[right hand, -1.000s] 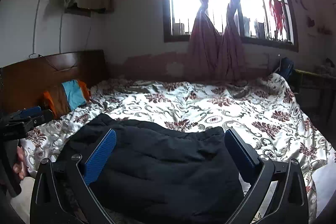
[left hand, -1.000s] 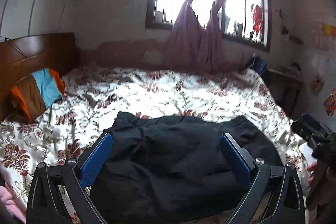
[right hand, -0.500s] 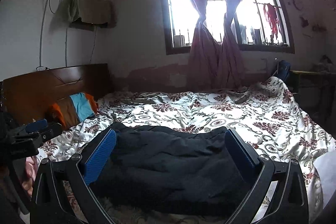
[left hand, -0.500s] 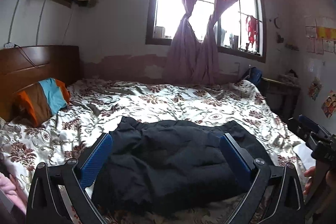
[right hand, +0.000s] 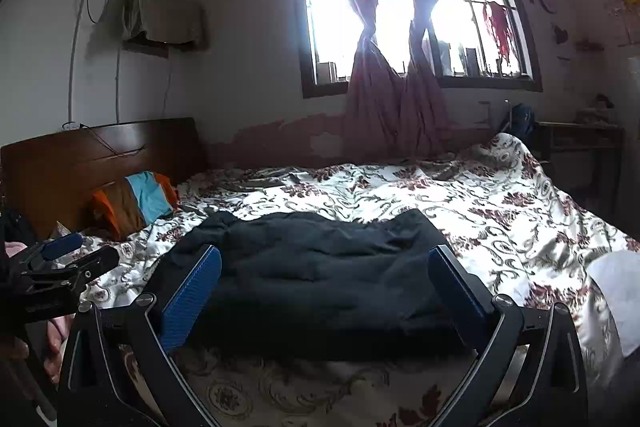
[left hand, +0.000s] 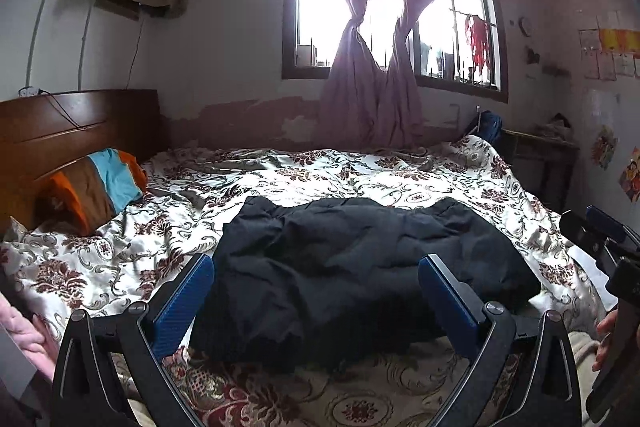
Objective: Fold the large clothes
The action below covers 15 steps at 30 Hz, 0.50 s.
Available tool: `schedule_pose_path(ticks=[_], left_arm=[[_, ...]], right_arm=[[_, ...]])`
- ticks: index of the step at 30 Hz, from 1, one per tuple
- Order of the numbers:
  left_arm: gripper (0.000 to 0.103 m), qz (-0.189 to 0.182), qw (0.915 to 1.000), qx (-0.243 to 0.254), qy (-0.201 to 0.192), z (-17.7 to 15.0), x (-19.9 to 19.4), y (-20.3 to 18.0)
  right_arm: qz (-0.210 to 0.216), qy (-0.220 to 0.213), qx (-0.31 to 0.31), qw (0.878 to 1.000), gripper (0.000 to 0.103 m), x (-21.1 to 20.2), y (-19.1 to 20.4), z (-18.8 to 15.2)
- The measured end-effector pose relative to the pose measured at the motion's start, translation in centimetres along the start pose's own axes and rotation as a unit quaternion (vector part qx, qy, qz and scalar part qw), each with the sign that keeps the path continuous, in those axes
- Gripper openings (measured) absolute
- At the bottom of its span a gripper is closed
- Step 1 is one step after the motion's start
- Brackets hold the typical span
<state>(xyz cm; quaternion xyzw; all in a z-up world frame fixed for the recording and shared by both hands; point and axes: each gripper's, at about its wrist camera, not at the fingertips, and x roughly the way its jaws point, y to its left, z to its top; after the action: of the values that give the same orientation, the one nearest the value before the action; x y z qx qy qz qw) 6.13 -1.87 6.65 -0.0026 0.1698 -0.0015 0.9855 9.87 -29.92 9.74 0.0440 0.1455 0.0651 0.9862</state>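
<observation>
One bed [left hand: 400, 183] with a floral cover fills the room below the window [left hand: 384, 7]. On its near half lies the black garment [left hand: 352, 267], folded into a rumpled block, nothing gripping it. A striped pillow [left hand: 96, 187] leans at the far left by the headboard. The left claw [left hand: 316, 291] and right claw [right hand: 324, 287] hang near the garment, both spread wide and empty.

The near edge of the black garment [left hand: 352, 275] is covered by the blue fingers [left hand: 182, 301] of the left gripper [left hand: 316, 301], and its folded layers cannot be told apart in the dark cloth. The right gripper [left hand: 600, 247] is cut off by the left wrist view's right edge. Only fingertips of a hand [left hand: 28, 333] are seen at its left edge.
</observation>
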Motion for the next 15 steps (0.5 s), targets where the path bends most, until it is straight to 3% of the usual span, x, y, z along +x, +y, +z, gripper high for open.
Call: schedule_pose_path(ticks=[15], left_arm=[[0.103,-0.020,0.9983,-0.043,0.034,-4.8,-0.1,1.8]], right_arm=[[-0.001,0.032,-0.004,0.999,0.101,0.0,0.3,-4.7]])
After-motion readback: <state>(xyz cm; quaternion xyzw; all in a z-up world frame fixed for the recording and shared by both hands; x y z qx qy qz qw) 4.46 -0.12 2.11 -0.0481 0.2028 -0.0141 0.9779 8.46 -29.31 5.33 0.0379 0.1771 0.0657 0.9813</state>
